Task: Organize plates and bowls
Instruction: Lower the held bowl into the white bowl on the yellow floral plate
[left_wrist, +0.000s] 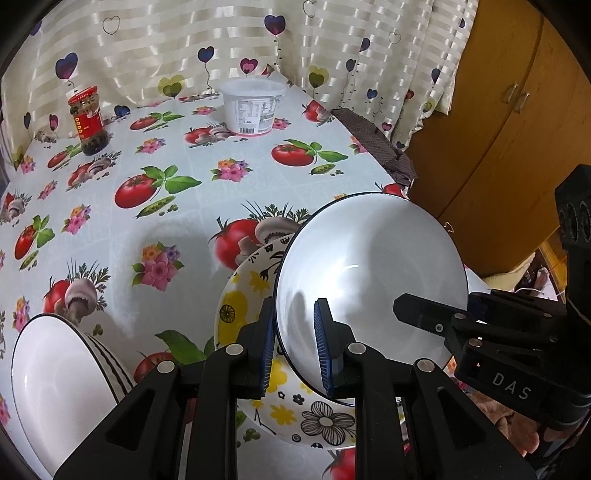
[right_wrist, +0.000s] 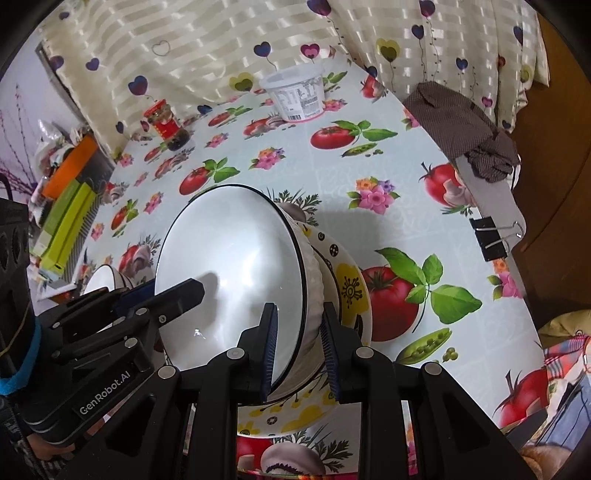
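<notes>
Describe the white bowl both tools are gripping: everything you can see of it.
The white bowl looks like glazed ceramic: a plain glossy inside, a thin dark line round the rim, a ribbed white outside. It is empty and tilted steeply, with its mouth toward the cameras. Its lower edge sits over the flowered plate on the table; contact cannot be told. The left tool clamps one side of its rim and the right tool the other, one pad inside, one outside.
</notes>
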